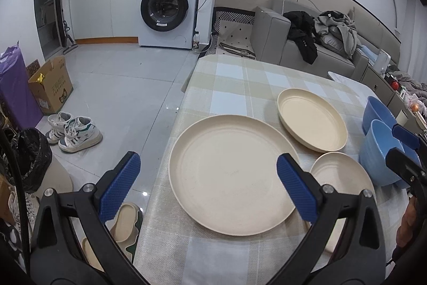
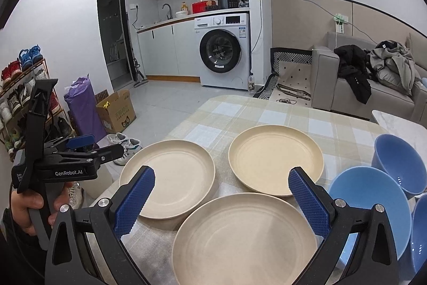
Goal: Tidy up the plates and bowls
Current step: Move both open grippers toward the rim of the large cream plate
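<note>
Left wrist view: my left hand-held gripper [image 1: 208, 184] hangs with its fingers spread wide, gripping nothing. The large cream plate [image 1: 232, 174] lies flat on the checked worktop [image 1: 234, 76] just ahead, mostly between the blue pads [image 1: 121, 184]. A deeper cream plate [image 1: 312, 119] sits beyond it to the right; a small cream plate [image 1: 344, 178] lies just right of the right finger. Two blue bowls [image 1: 379, 151] stand at far right.

From the right wrist, my right hand-held gripper [image 2: 221, 200] is likewise wide open and empty. The small plate [image 2: 245, 239] lies directly below and between its fingers, the large plate [image 2: 168, 178] ahead-left, the deep plate [image 2: 275, 156] ahead-right, the bowls [image 2: 371, 202] just right of the right finger.
</note>
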A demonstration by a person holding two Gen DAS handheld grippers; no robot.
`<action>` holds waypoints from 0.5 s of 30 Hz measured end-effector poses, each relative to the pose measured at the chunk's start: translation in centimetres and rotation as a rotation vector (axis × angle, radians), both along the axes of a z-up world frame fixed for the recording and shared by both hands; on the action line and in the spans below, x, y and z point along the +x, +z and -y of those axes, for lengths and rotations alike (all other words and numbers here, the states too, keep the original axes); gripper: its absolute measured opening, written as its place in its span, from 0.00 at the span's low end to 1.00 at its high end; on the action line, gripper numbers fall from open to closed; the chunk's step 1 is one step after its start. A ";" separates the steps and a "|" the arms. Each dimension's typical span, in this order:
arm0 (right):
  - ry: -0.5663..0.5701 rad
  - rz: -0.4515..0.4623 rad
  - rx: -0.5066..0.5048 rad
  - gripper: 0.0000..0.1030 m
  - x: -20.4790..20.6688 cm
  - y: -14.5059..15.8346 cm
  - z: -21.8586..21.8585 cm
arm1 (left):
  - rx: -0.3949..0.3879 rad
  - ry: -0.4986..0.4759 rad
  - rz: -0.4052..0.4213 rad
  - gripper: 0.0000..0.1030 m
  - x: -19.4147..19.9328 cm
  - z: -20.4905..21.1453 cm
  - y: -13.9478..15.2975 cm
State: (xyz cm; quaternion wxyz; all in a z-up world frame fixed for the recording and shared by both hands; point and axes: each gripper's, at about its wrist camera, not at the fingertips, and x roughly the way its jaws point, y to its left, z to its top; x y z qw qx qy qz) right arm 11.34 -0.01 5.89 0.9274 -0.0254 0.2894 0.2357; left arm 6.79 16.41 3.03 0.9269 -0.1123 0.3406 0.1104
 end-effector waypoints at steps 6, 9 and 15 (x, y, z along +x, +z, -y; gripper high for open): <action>0.007 -0.035 0.000 0.99 1.4 -1.3 -1.1 | -0.017 0.008 -0.020 0.99 1.0 -0.9 -1.7; 0.016 -0.049 -0.013 0.99 2.2 -2.0 -1.8 | -0.017 0.014 -0.035 0.99 1.4 -1.1 -2.4; 0.033 -0.093 -0.022 0.96 4.0 -3.3 -3.0 | -0.014 0.023 -0.064 0.96 2.3 -1.7 -4.1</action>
